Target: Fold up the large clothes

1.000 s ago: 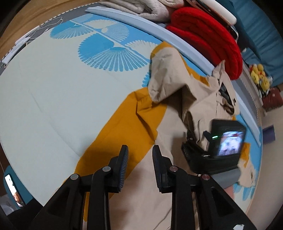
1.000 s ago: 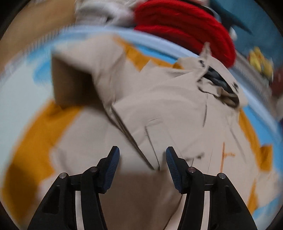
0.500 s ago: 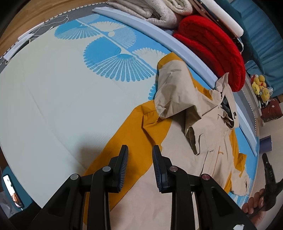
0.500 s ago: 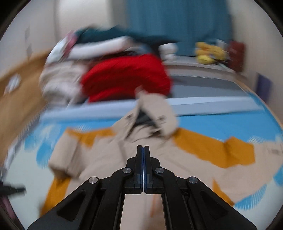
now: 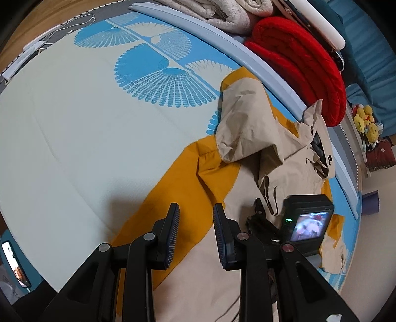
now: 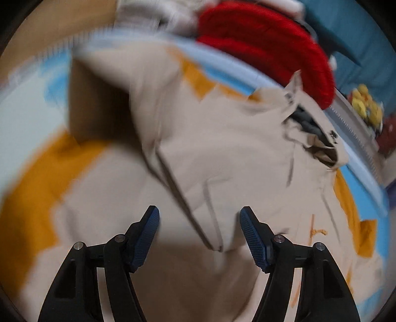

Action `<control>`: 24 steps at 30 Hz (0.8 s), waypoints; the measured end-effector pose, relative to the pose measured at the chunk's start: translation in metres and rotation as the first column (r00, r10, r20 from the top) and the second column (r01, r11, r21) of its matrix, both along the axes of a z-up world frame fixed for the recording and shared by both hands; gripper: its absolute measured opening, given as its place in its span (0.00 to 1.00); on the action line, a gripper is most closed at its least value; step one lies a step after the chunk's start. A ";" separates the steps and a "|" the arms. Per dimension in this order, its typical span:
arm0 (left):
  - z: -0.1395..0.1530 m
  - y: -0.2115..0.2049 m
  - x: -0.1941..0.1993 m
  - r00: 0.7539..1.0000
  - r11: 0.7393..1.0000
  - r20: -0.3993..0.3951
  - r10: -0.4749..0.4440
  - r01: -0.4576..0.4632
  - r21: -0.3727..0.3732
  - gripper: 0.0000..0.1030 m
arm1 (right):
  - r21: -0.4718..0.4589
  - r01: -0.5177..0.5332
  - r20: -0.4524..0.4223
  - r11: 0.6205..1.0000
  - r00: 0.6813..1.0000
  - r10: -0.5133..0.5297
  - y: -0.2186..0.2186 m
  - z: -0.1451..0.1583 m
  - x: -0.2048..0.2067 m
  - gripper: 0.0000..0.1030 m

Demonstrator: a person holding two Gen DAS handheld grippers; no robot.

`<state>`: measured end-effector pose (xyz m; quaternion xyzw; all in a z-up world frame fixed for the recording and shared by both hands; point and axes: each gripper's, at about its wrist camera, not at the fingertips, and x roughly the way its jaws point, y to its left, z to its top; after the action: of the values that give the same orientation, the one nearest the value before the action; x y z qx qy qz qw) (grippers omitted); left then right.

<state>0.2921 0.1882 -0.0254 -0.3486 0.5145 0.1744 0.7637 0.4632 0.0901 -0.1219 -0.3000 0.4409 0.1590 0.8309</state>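
A beige and orange jacket [image 5: 250, 158] lies spread on the mat, one sleeve folded back over its chest and the collar toward the red blanket. My left gripper [image 5: 195, 223] hangs over the orange panel near the hem, open by a narrow gap with nothing in it. The blurred right wrist view shows the jacket [image 6: 222, 153] too. My right gripper [image 6: 199, 219] hovers over its beige front edge. Its jaws are opening wide and nothing is between them. In the left wrist view, the right gripper's camera body [image 5: 307, 223] sits just to the right.
The mat [image 5: 74, 128] is pale with blue fan patterns and a grey-blue raised rim [image 5: 222, 37]. Behind the rim are a folded red blanket [image 5: 297, 64], grey-beige blankets [image 5: 222, 12] and yellow plush toys [image 5: 366, 121]. A phone [image 5: 14, 262] lies at the lower left.
The right gripper swung up and away with its jaws shut, then came back over the jacket front and now stands wide open. The left gripper has stayed nearly still.
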 end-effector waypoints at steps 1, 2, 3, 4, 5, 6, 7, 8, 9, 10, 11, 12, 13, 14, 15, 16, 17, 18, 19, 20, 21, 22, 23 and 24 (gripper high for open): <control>0.000 0.001 0.001 1.000 1.000 -0.001 0.002 -0.002 -0.003 0.23 | -0.047 0.002 0.023 0.999 1.000 -0.001 -0.002 -0.006 -0.001 0.64; 0.000 0.003 0.001 1.000 1.000 -0.002 0.004 -0.004 -0.008 0.23 | -0.070 0.003 0.077 0.998 0.997 0.002 0.000 -0.006 -0.001 0.53; 0.000 0.004 0.001 1.000 1.000 0.001 0.006 -0.006 -0.015 0.23 | -0.080 0.012 0.087 0.997 0.996 -0.005 -0.002 -0.003 0.001 0.12; 0.001 0.005 0.002 1.000 1.000 0.004 0.006 -0.006 -0.017 0.23 | -0.065 0.020 0.065 0.998 0.998 -0.016 -0.005 0.002 0.006 0.05; 0.001 0.006 0.002 1.000 1.000 0.006 0.006 -0.006 -0.016 0.23 | -0.015 0.042 0.063 0.999 0.997 -0.041 -0.015 0.015 0.008 0.05; 0.002 0.006 0.002 1.000 1.000 0.009 0.006 -0.006 -0.013 0.23 | 0.030 0.052 0.066 0.998 0.996 -0.054 -0.023 0.027 0.010 0.04; 0.003 0.007 0.002 1.000 1.000 0.012 0.008 -0.008 -0.012 0.23 | 0.107 0.066 0.084 0.992 0.994 -0.075 -0.039 0.052 0.011 0.04; 0.004 0.008 0.001 1.000 1.000 0.013 0.009 -0.009 -0.011 0.23 | 0.155 0.077 0.095 0.985 0.991 -0.092 -0.052 0.068 0.011 0.04; 0.004 0.009 0.001 1.000 1.000 0.012 0.008 -0.008 -0.012 0.23 | 0.291 0.107 0.091 0.951 0.986 -0.138 -0.082 0.100 0.013 0.04; 0.003 0.010 0.001 1.000 1.000 0.013 0.008 -0.008 -0.015 0.23 | 0.362 0.125 0.079 0.924 0.983 -0.164 -0.100 0.119 0.016 0.04; 0.003 0.010 0.000 1.000 1.000 0.013 0.009 -0.009 -0.015 0.23 | 0.443 0.153 0.069 0.883 0.977 -0.204 -0.125 0.138 0.016 0.04; 0.003 0.011 0.000 1.000 1.000 0.011 0.009 -0.009 -0.011 0.23 | 0.509 0.187 0.065 0.840 0.965 -0.255 -0.152 0.156 0.017 0.03; 0.002 0.012 -0.001 1.000 1.000 0.009 0.009 -0.009 -0.007 0.23 | 0.576 0.238 0.049 0.782 0.945 -0.324 -0.188 0.173 0.019 0.01; 0.001 0.012 -0.001 1.000 1.000 0.005 0.010 -0.010 -0.006 0.23 | 0.620 0.283 0.022 0.732 0.926 -0.376 -0.215 0.182 0.023 0.01; 0.000 0.013 -0.001 1.000 1.000 0.002 0.010 -0.010 -0.006 0.23 | 0.653 0.327 -0.012 0.683 0.907 -0.422 -0.239 0.185 0.025 0.01; -0.001 0.012 -0.001 1.000 1.000 -0.002 0.010 -0.010 -0.006 0.23 | 0.668 0.367 -0.037 0.647 0.885 -0.463 -0.262 0.184 0.030 0.02; -0.002 0.011 -0.001 1.000 1.000 -0.004 0.007 -0.007 -0.005 0.23 | 0.661 0.411 -0.057 0.628 0.862 -0.504 -0.282 0.179 0.035 0.02; -0.002 0.009 -0.001 1.000 1.000 -0.006 0.001 -0.001 -0.001 0.23 | 0.644 0.458 -0.076 0.612 0.835 -0.545 -0.297 0.171 0.038 0.04; -0.002 0.008 0.000 1.000 1.000 -0.008 -0.005 0.005 0.003 0.23 | 0.632 0.497 -0.092 0.595 0.810 -0.578 -0.308 0.164 0.041 0.05; -0.004 0.004 0.001 1.000 1.000 -0.015 -0.019 0.019 0.011 0.23 | 0.622 0.555 -0.135 0.552 0.771 -0.622 -0.327 0.148 0.041 0.07; -0.006 0.001 0.003 0.999 0.999 -0.021 -0.032 0.032 0.014 0.23 | 0.617 0.585 -0.174 0.525 0.753 -0.635 -0.336 0.135 0.041 0.18; -0.008 -0.002 0.005 0.999 0.999 -0.028 -0.047 0.047 0.015 0.23 | 0.604 0.612 -0.209 0.510 0.740 -0.640 -0.343 0.121 0.041 0.38; -0.009 -0.004 0.007 0.998 0.998 -0.035 -0.056 0.057 0.017 0.23 | 0.589 0.630 -0.229 0.506 0.731 -0.643 -0.347 0.111 0.039 0.49; -0.011 -0.007 0.009 0.997 0.997 -0.042 -0.067 0.068 0.020 0.23 | 0.566 0.658 -0.261 0.497 0.715 -0.649 -0.351 0.096 0.040 0.61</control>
<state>0.3009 0.1809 -0.0367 -0.3189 0.5399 0.1612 0.7621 0.5028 -0.2614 -0.0256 0.1822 0.4478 -0.0285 0.8749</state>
